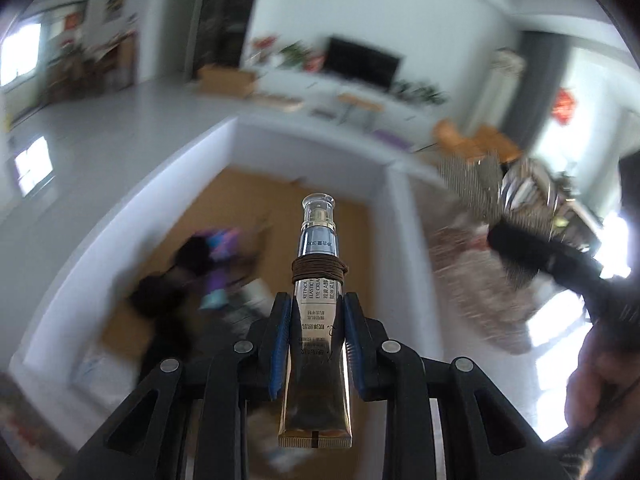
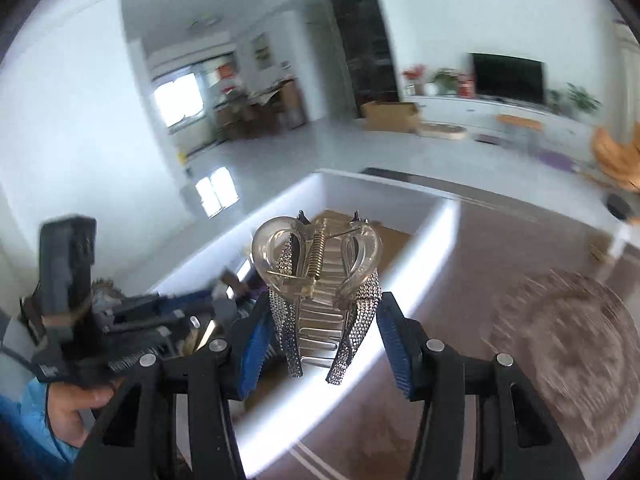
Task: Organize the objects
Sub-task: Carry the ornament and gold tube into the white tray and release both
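Note:
My left gripper (image 1: 316, 308) is shut on a gold eye-cream tube (image 1: 317, 344) with a brown hair tie (image 1: 319, 270) wound round its neck and a clear cap. It hangs above a white-walled box (image 1: 120, 220) with a brown floor. My right gripper (image 2: 324, 320) is shut on a clear hair claw clip (image 2: 320, 276) with rhinestone sides, held over the same box's white rim (image 2: 424, 256). The clip and right gripper also show blurred at the right of the left wrist view (image 1: 524, 196).
Blurred dark and purple items (image 1: 208, 264) lie inside the box. A round patterned mat (image 2: 560, 340) lies on the brown tabletop to the right of the box. Behind are a pale floor, a cardboard box (image 2: 390, 116) and a TV (image 2: 508, 76).

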